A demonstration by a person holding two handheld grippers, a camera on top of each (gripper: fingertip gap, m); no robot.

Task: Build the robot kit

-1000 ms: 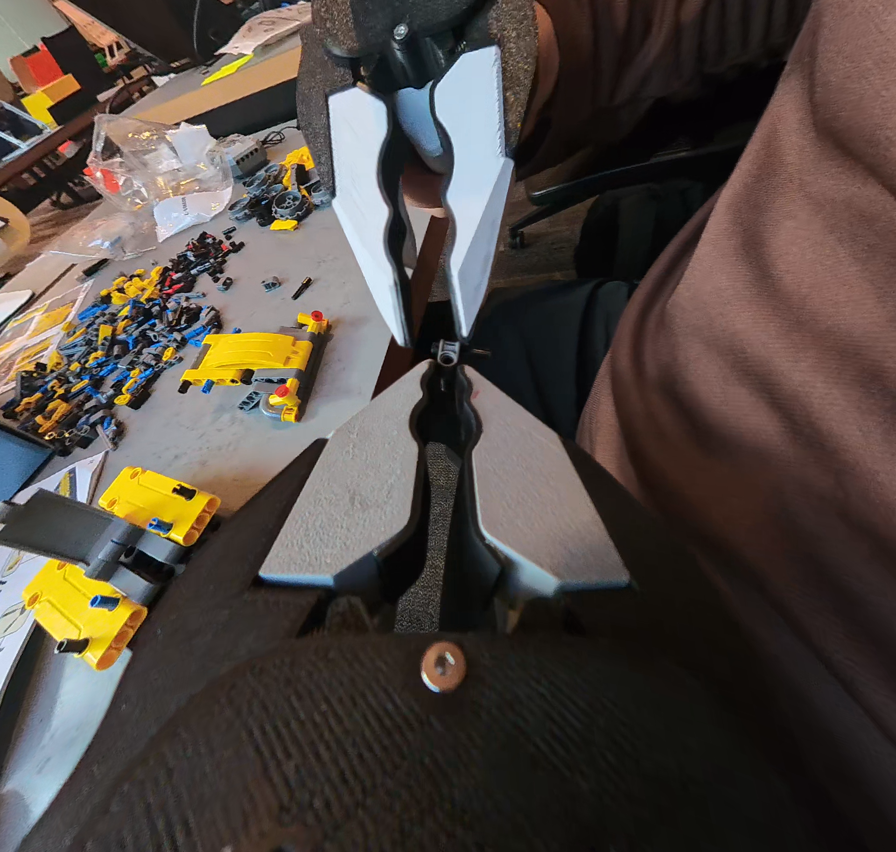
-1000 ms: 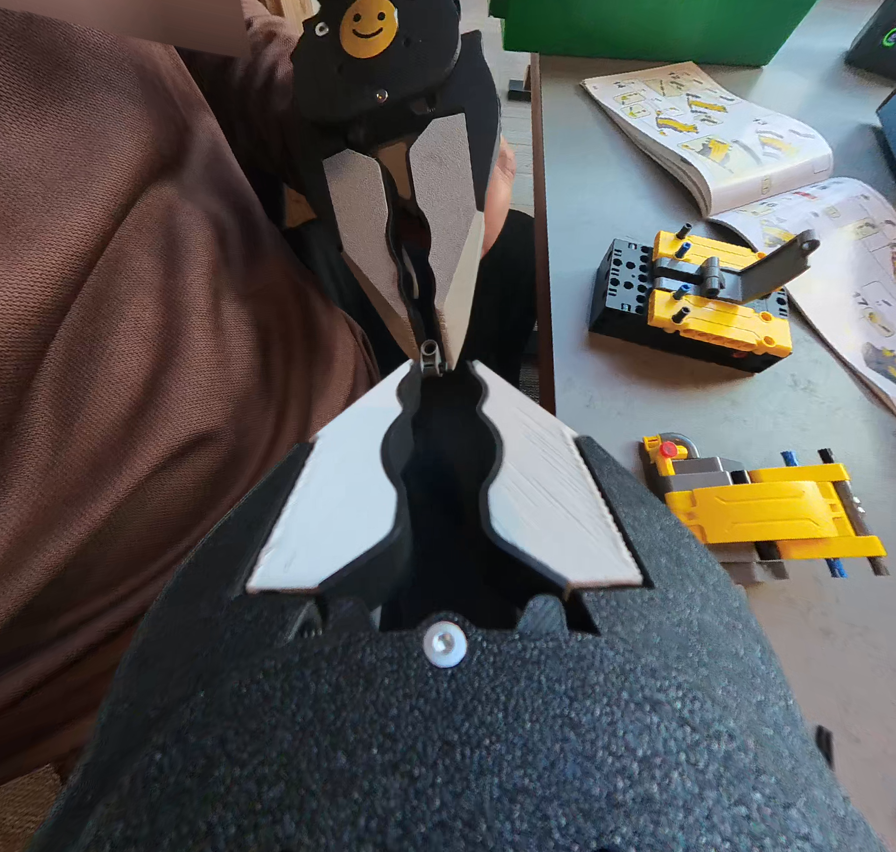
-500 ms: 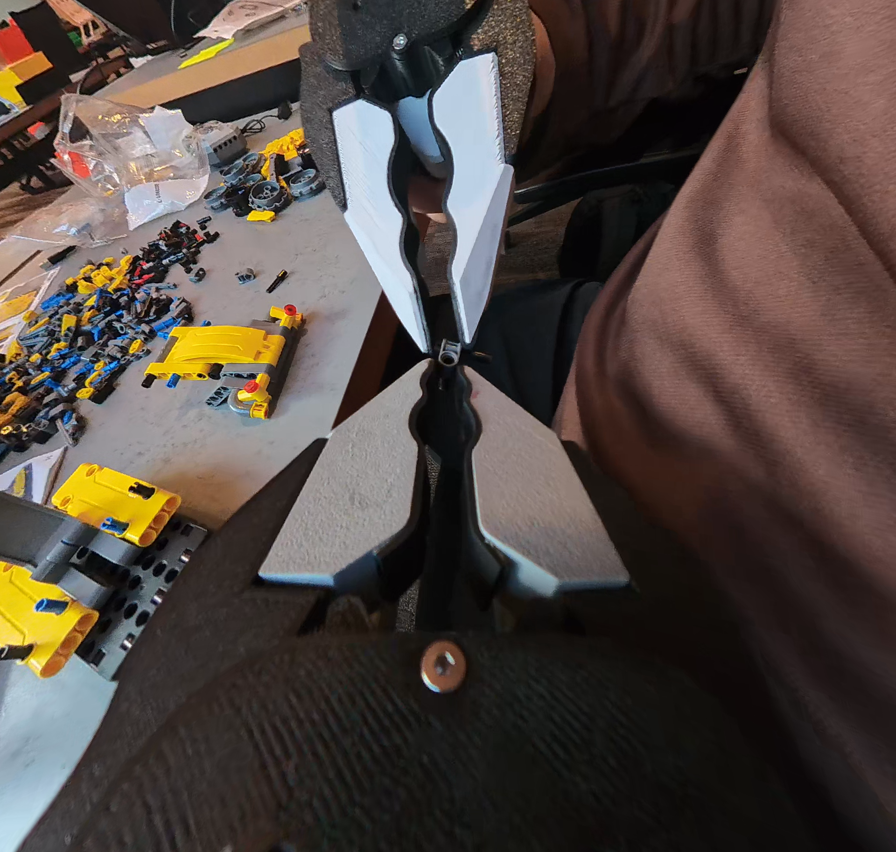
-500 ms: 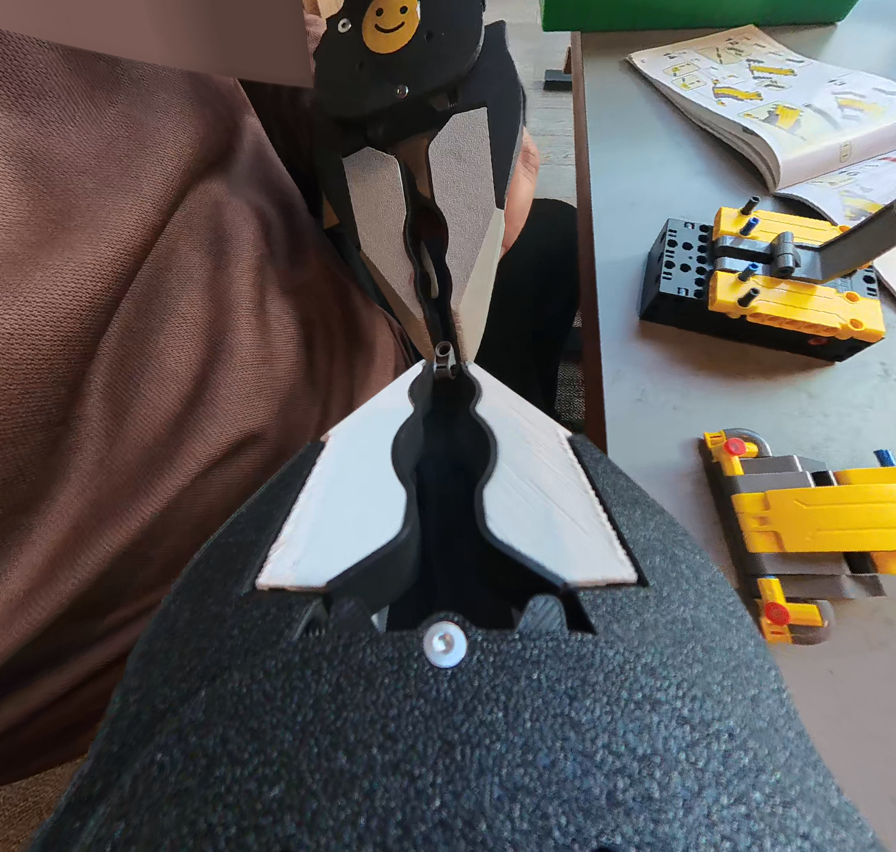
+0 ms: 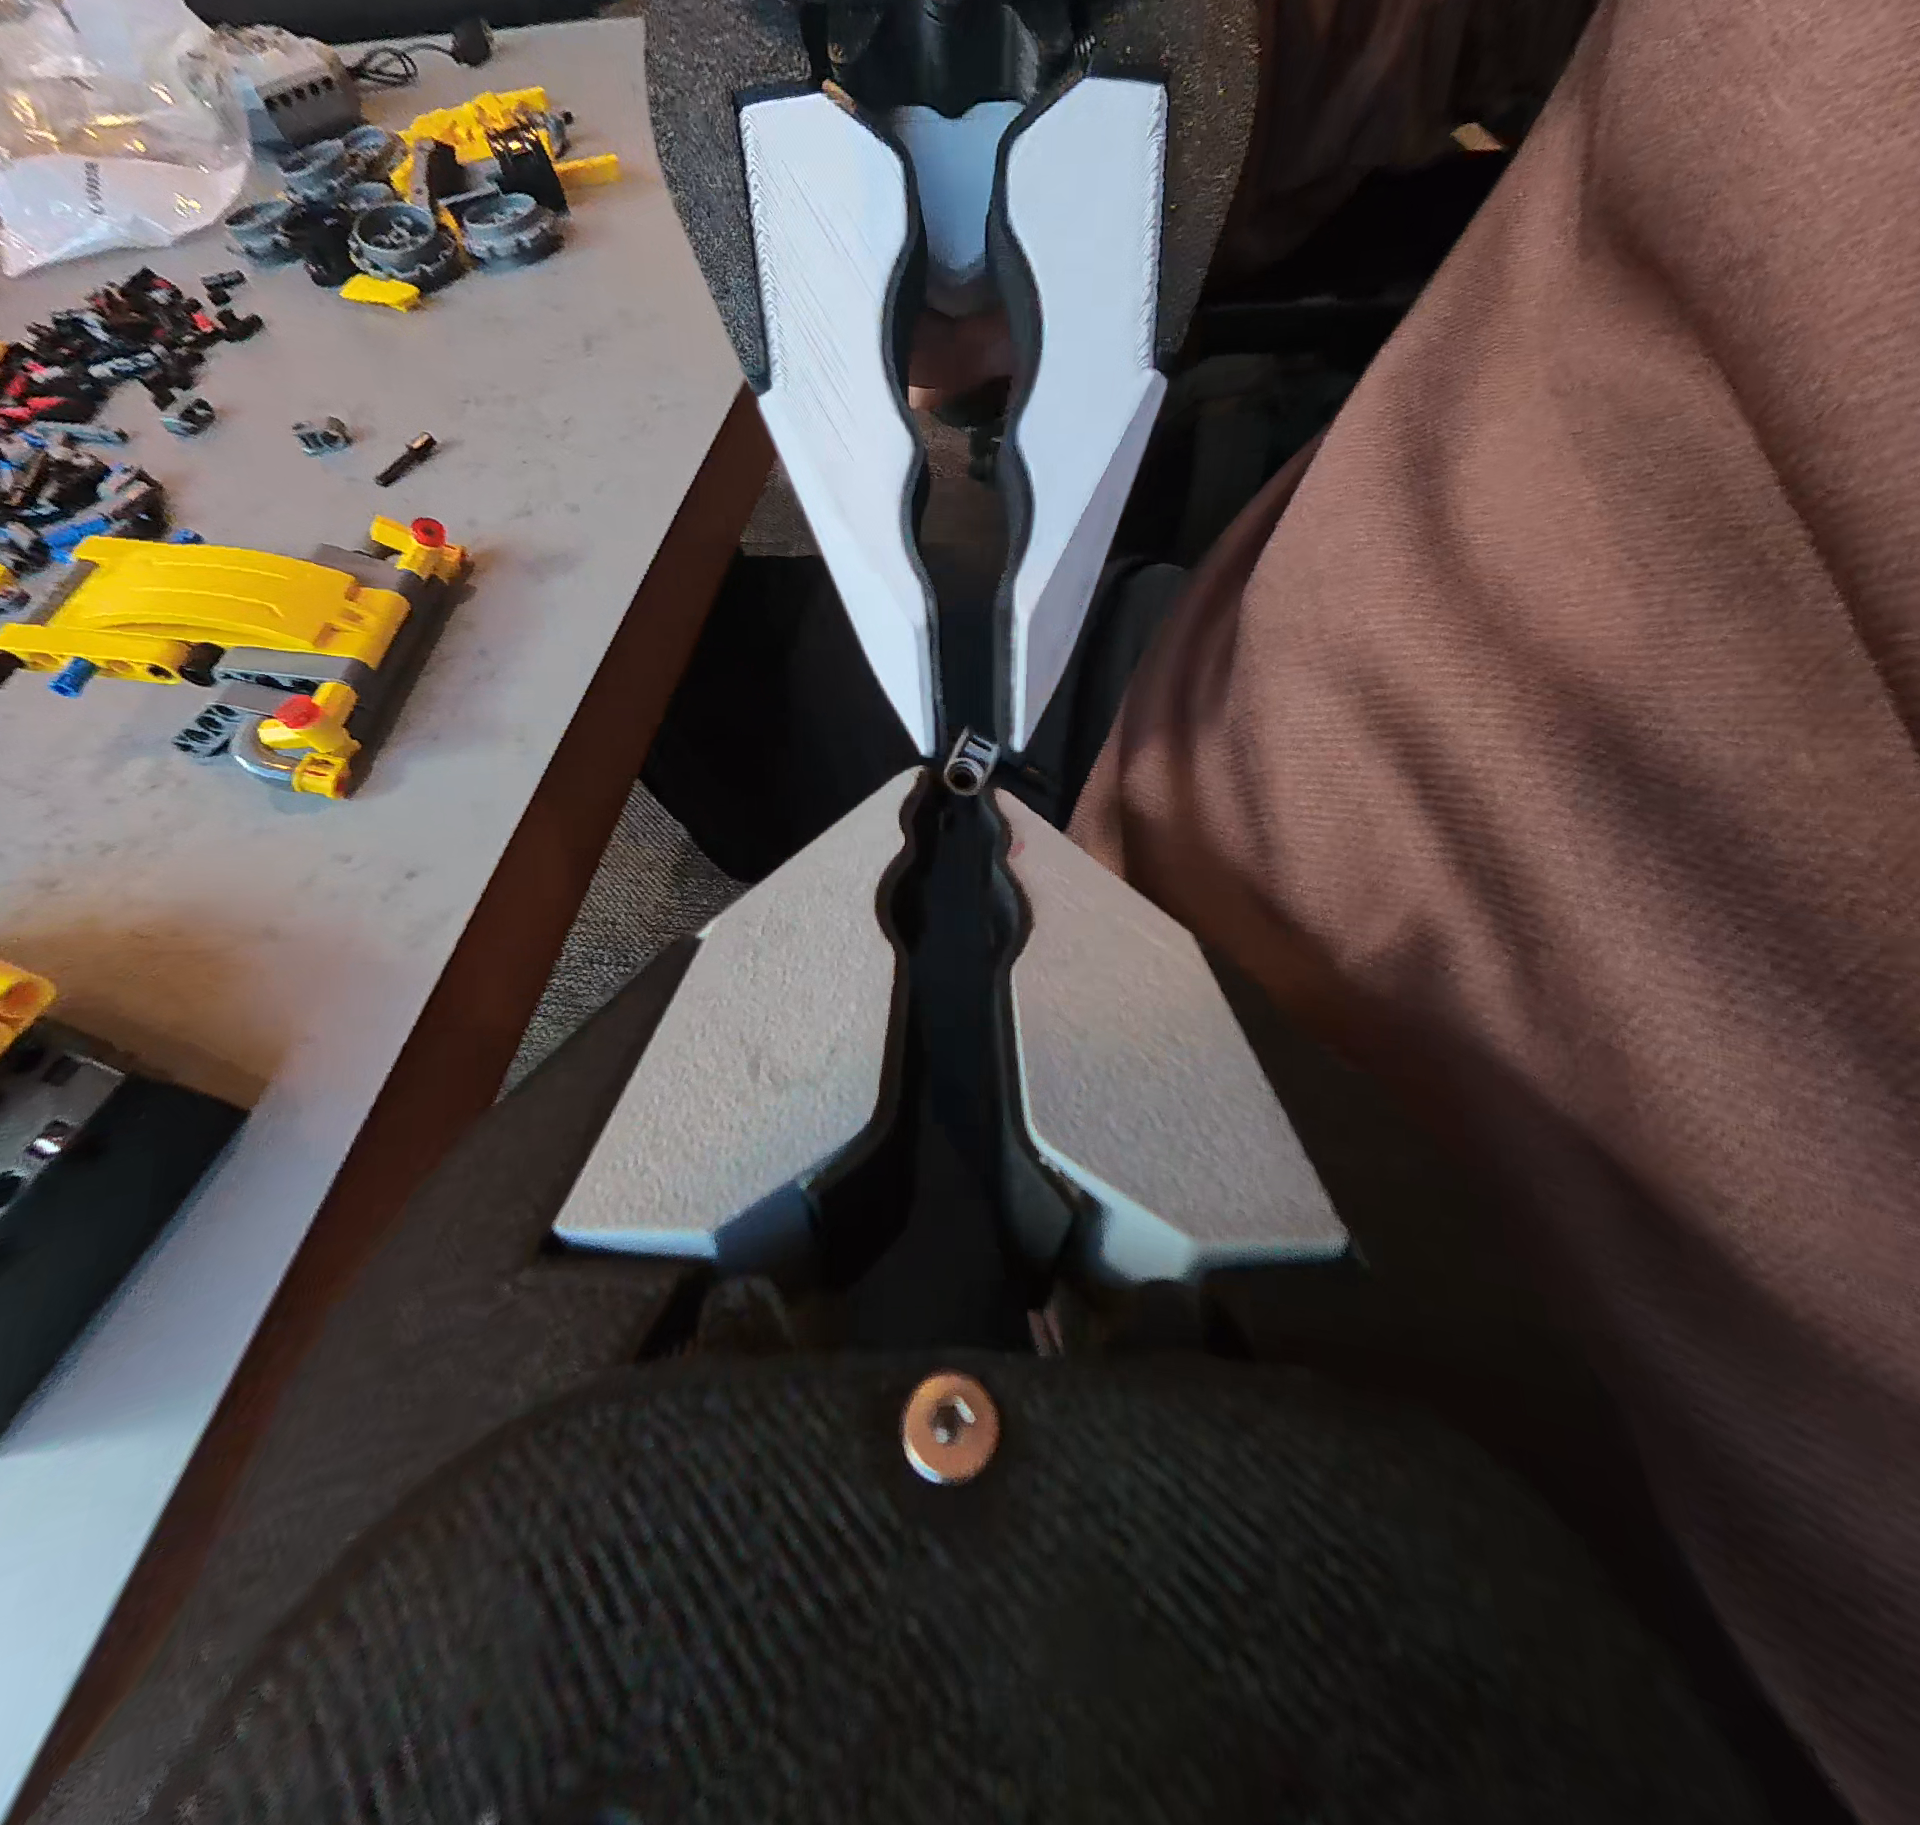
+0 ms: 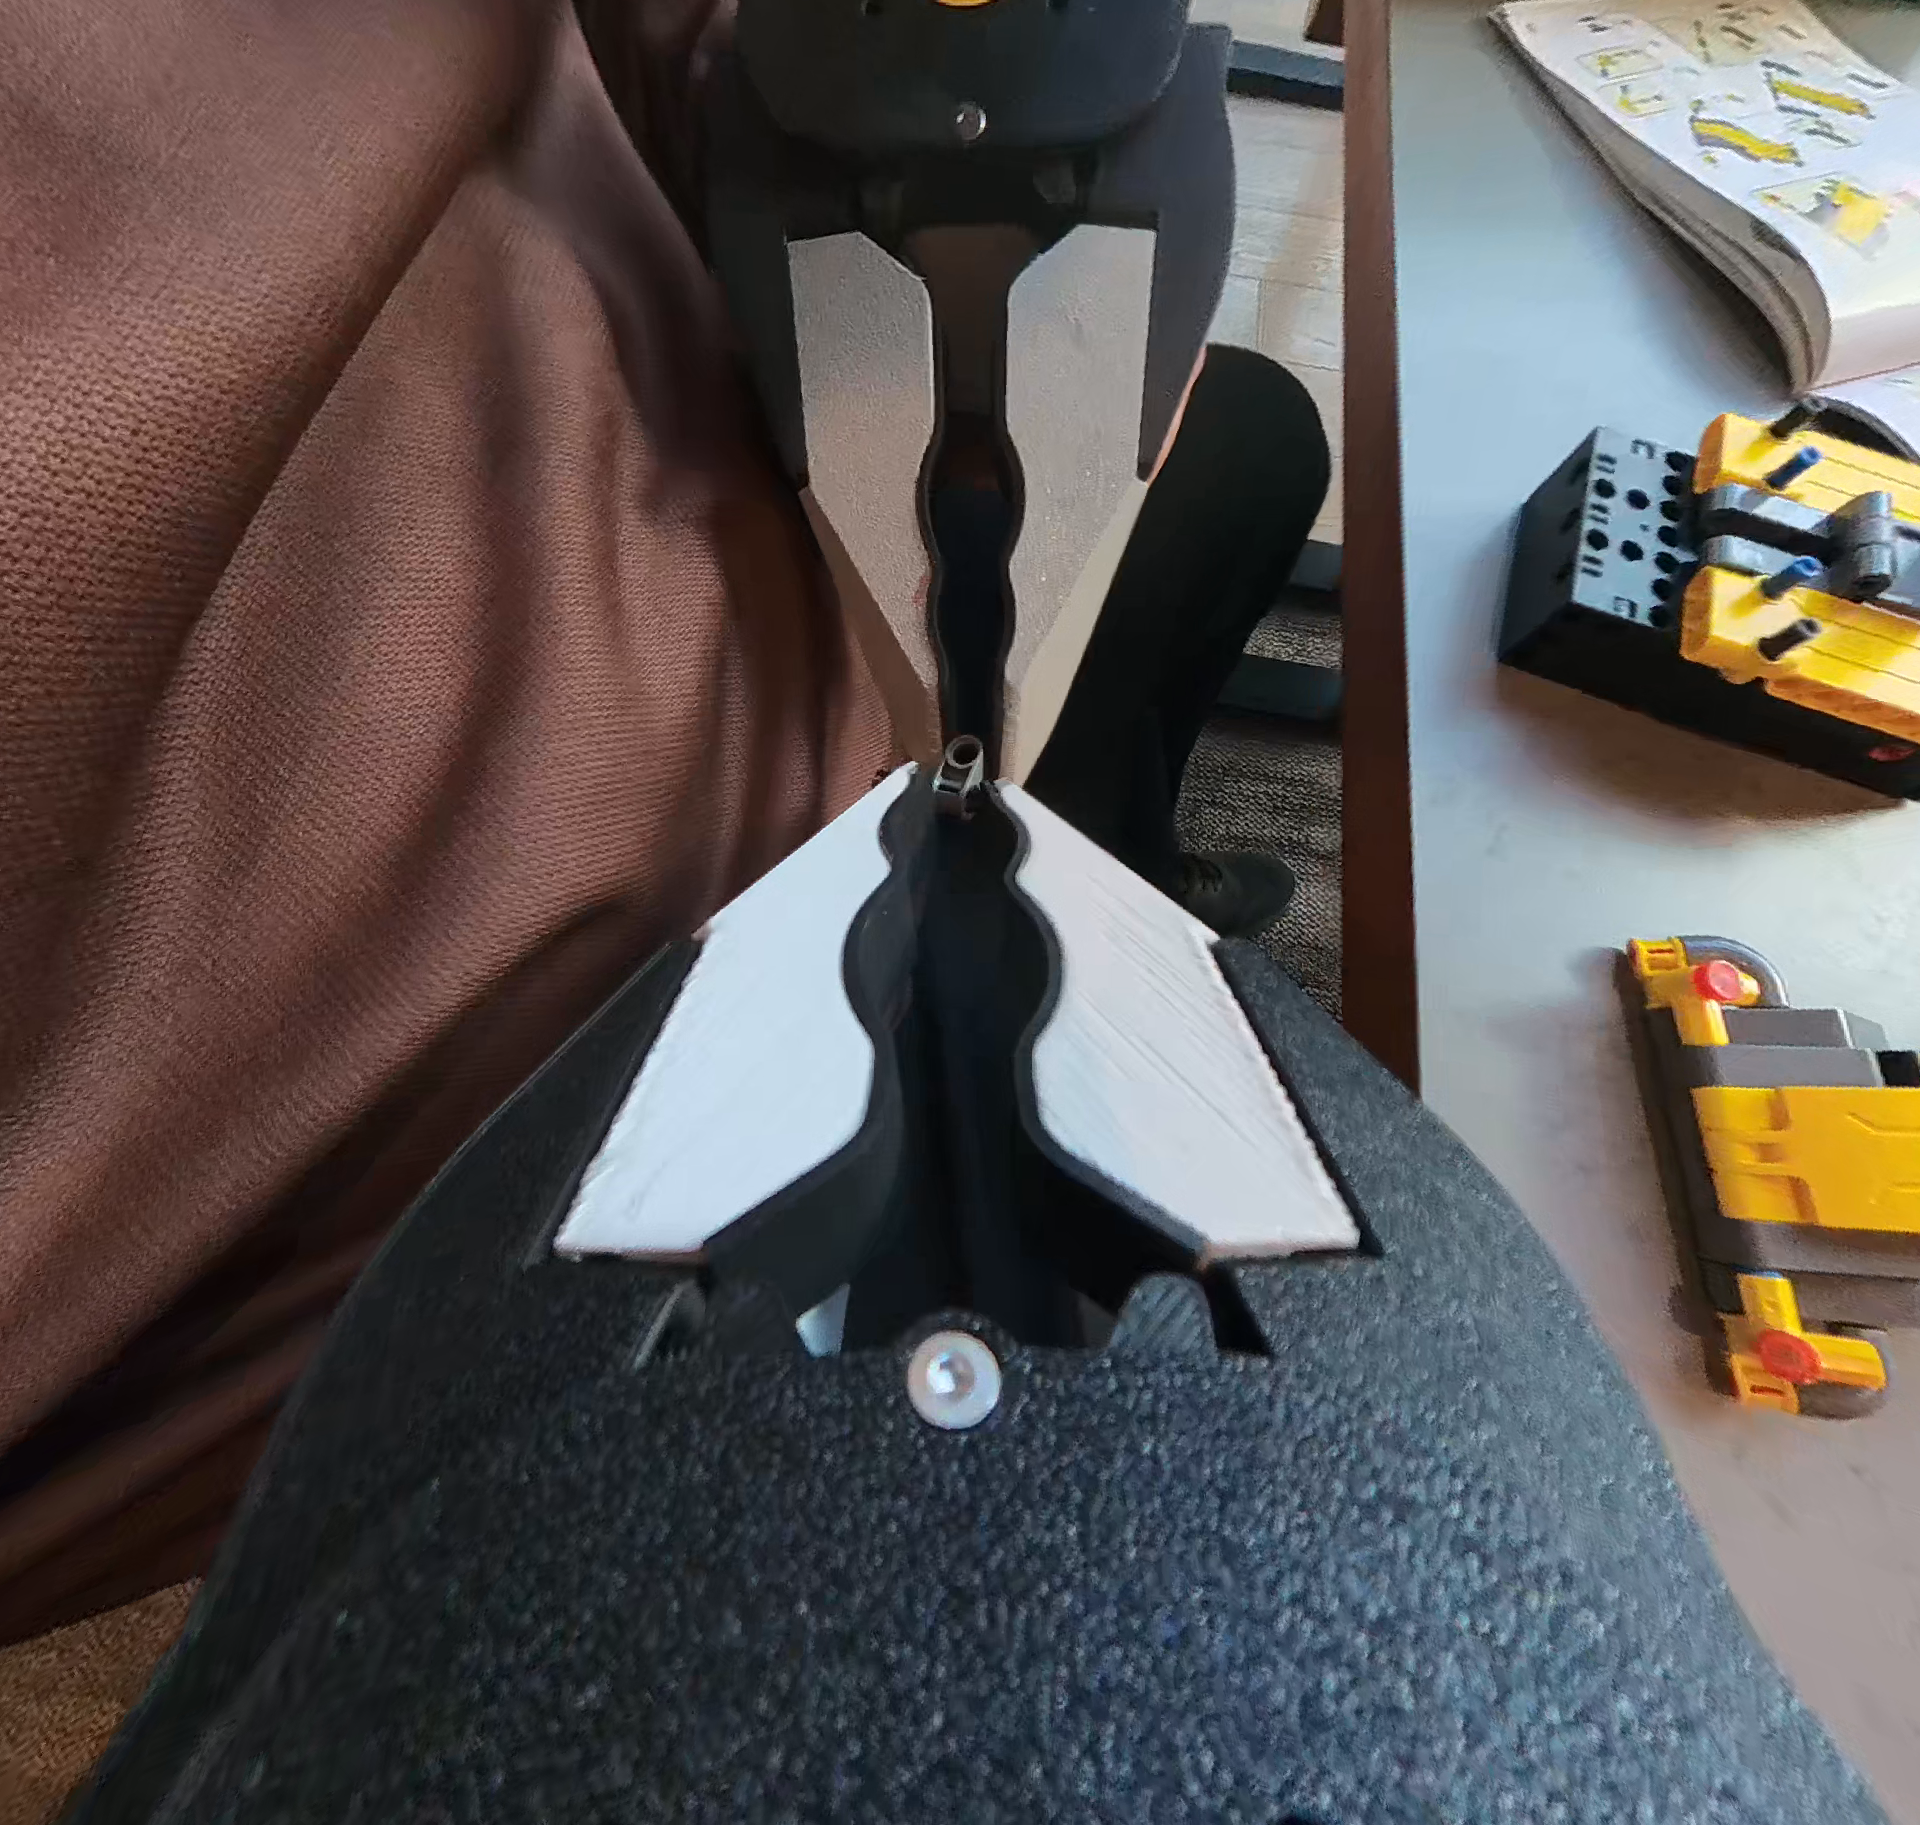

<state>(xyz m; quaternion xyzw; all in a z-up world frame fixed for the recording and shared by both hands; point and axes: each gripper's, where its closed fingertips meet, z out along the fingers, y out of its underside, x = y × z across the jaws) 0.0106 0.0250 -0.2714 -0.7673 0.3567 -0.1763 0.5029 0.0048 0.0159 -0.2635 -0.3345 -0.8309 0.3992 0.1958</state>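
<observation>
L gripper (image 5: 961,796) and R gripper (image 6: 961,801) meet tip-to-tip off the grey table (image 5: 343,902) edge. Both are clamped on one small dark-grey plastic connector pin (image 5: 968,760). Yellow-grey brick assy (image 5: 249,643) lies untouched on the table.

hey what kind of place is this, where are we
Probably a workshop or office desk set up for building a toy construction kit. A grey table holds loose building pieces, a half-built yellow model and an open instruction booklet.
</observation>
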